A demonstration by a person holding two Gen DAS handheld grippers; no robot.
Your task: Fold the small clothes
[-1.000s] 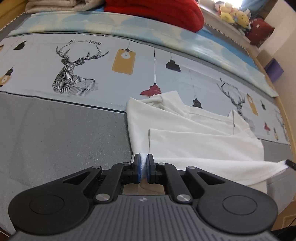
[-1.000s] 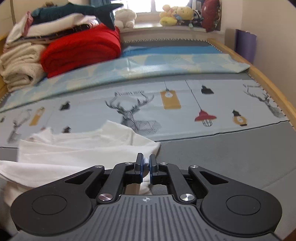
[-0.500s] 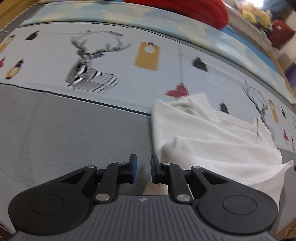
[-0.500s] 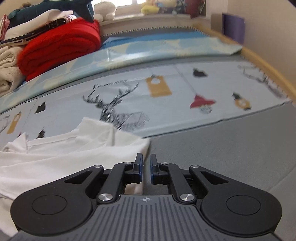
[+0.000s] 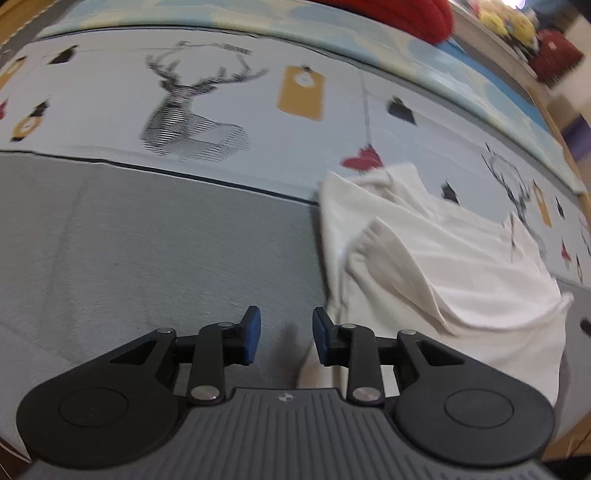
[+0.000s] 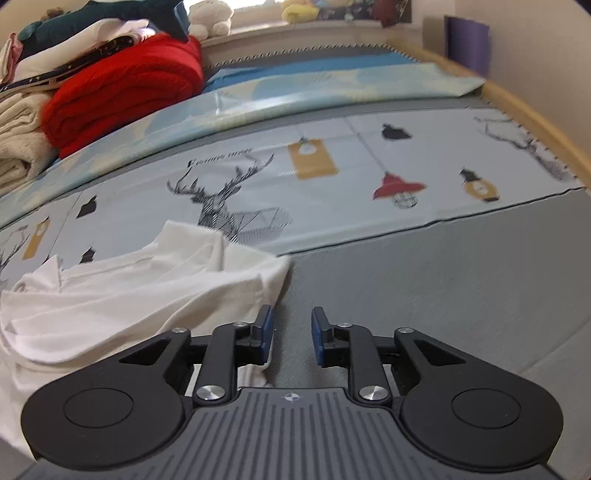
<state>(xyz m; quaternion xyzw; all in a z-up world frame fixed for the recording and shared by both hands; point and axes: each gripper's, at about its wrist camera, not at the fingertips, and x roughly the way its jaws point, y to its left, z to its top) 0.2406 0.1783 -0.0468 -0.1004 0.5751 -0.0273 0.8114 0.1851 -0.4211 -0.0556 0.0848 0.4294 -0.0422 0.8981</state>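
**Both grippers apart, white garment lying between them on the bed**

My left gripper (image 5: 286, 334) has its jaws spread, with nothing between the blue pads (image 5: 252, 332); through the gap I see only the grey bed cover (image 5: 147, 258). The right-hand pad sits just at the near left edge of the white garment (image 5: 443, 266), and I cannot tell whether it touches the cloth. My right gripper (image 6: 290, 334) is parted as well, its gap also over bare grey cover (image 6: 443, 288). Its left pad (image 6: 264, 332) stands just beside the garment's near right corner, and a bit of white cloth shows under that finger's linkage.

The white garment (image 6: 147, 288) lies on the bed between the two grippers, to the right of my left one and to the left of my right one. It is loosely folded over itself, with a doubled layer on top and rumpled ridges running across it. Its far part reaches onto the pale printed sheet (image 6: 332, 192), where it overlaps the base of a deer head print (image 6: 229, 199); hanging lamps in red and yellow are printed alongside.

Farther back in the right view, a light blue patterned cloth (image 6: 295, 96) lies across the bed, and behind it on the left sits a stack with a folded red blanket (image 6: 125, 92) and cream towels (image 6: 18, 136). Plush toys (image 6: 210, 16) line the window ledge, and a wooden bed rail (image 6: 535, 118) curves along the right.
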